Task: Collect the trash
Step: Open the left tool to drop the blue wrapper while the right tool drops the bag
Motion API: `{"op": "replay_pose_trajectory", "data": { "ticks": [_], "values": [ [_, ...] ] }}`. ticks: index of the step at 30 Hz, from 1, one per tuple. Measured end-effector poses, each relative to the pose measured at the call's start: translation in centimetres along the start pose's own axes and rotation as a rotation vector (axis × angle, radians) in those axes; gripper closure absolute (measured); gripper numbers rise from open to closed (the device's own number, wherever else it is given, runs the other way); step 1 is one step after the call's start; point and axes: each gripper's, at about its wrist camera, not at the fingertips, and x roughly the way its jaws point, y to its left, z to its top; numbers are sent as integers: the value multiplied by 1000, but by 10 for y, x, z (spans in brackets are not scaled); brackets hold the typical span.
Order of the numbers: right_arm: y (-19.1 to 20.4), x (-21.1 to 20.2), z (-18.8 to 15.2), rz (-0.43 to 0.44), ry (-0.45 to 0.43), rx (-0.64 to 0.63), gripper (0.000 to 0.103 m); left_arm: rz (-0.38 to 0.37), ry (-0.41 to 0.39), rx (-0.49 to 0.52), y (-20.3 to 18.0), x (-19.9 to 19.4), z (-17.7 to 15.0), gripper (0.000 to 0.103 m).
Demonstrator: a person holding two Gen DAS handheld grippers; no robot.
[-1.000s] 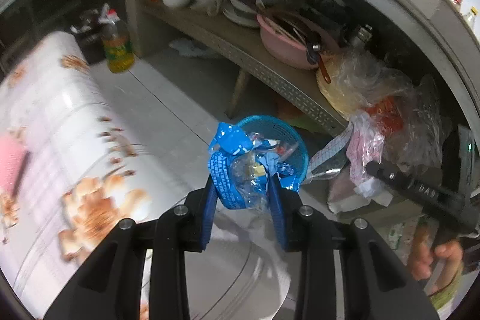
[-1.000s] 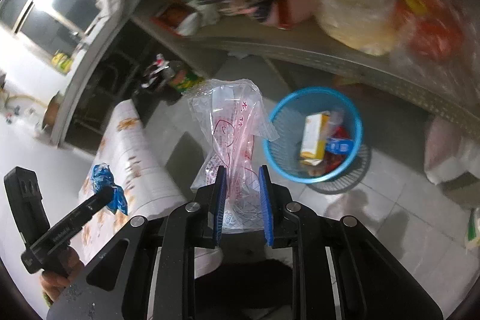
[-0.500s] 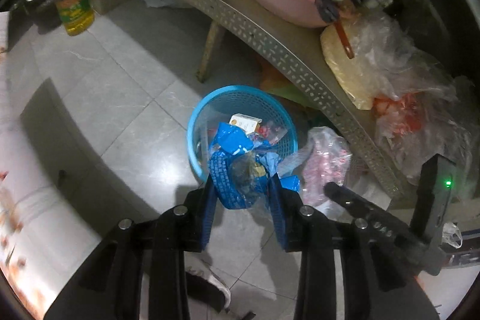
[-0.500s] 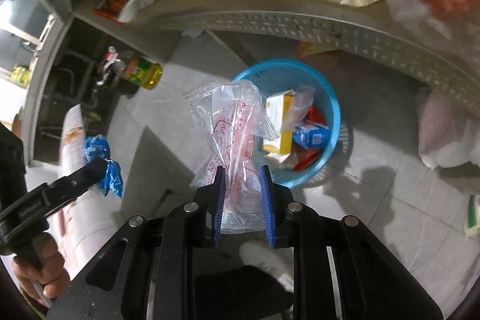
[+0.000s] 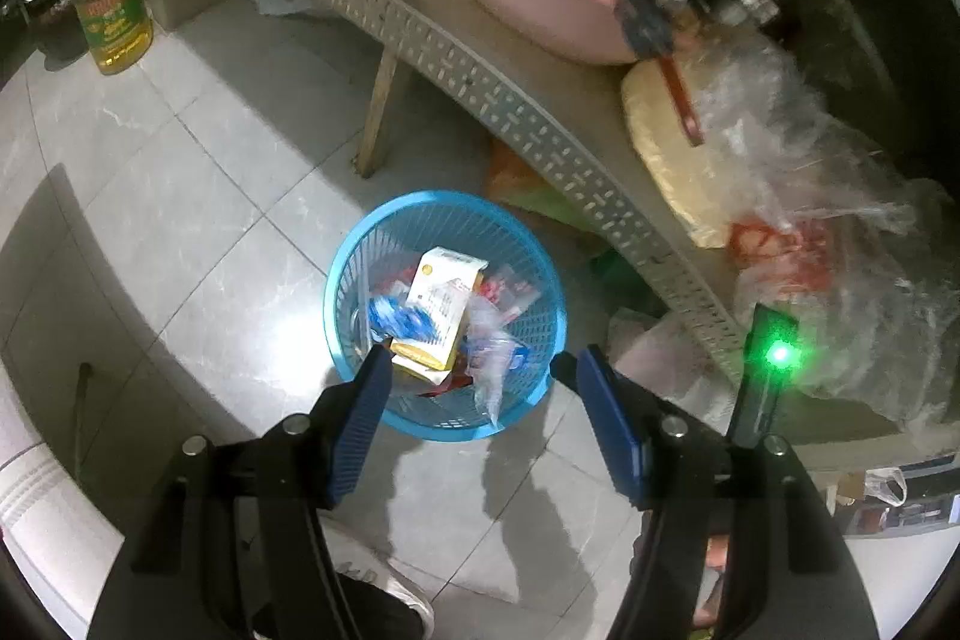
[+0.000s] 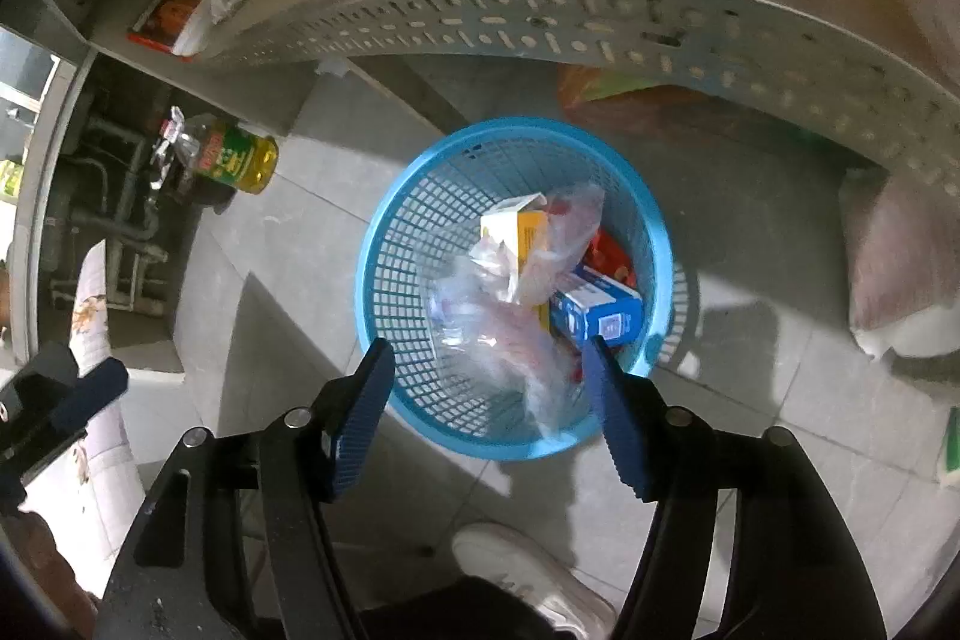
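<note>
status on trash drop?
Left gripper and right gripper jaws opening, nothing between pads. Clear bag and blue wrapper in blue basket. Nothing obstructing.

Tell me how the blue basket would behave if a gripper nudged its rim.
The basket looks like thin plastic mesh, so probably light and likely to slide on the smooth tiles. It is tall with light trash inside, so it may tip.
</note>
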Motion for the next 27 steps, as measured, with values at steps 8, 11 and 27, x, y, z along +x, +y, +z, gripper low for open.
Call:
{"op": "replay_pose_trajectory", "data": {
  "ticks": [8,11,27],
  "values": [
    [-2,-37,-22,14,-55,-31,37,-24,-87,18,-9,-61,-17,41],
    [6,-57,-32,26,-78,-62,35,-47,-119,15,-10,-91,-31,39],
    [105,-163,-83,193,-193,-370,21,114,-386,5,47,-280,-211,22]
  ]
}}
